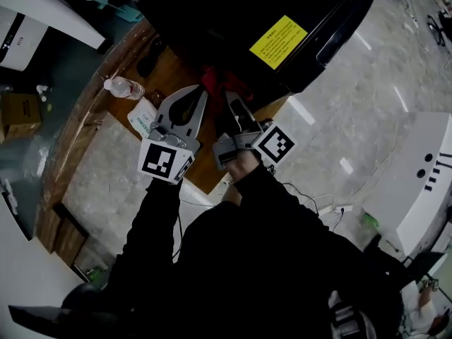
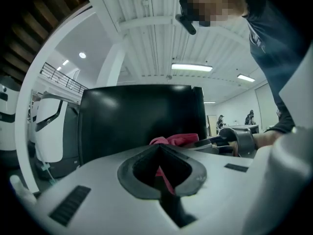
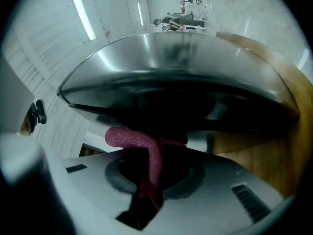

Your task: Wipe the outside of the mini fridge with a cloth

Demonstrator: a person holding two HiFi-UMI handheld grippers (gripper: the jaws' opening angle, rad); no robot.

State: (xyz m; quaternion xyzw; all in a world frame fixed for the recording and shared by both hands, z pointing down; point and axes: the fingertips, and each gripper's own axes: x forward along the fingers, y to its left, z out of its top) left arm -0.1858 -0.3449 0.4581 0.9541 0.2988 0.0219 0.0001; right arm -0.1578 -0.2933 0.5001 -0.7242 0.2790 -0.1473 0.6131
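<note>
Pinching the red cloth (image 1: pixel 215 80), the left tool (image 1: pixel 202 93) and right tool (image 1: pixel 231 99) are both closed on it, right by the black fridge (image 1: pixel 233 20). The fridge sits on a brown wood counter (image 1: pixel 168 70), with shiny grey floor (image 1: pixel 353 97) beside it.

Red cloth (image 1: pixel 215 82) against black mini fridge (image 1: pixel 212 13)

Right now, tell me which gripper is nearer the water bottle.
Left. The left gripper is beside the water bottle, not touching; the right gripper lies farther off, past the left one.
</note>
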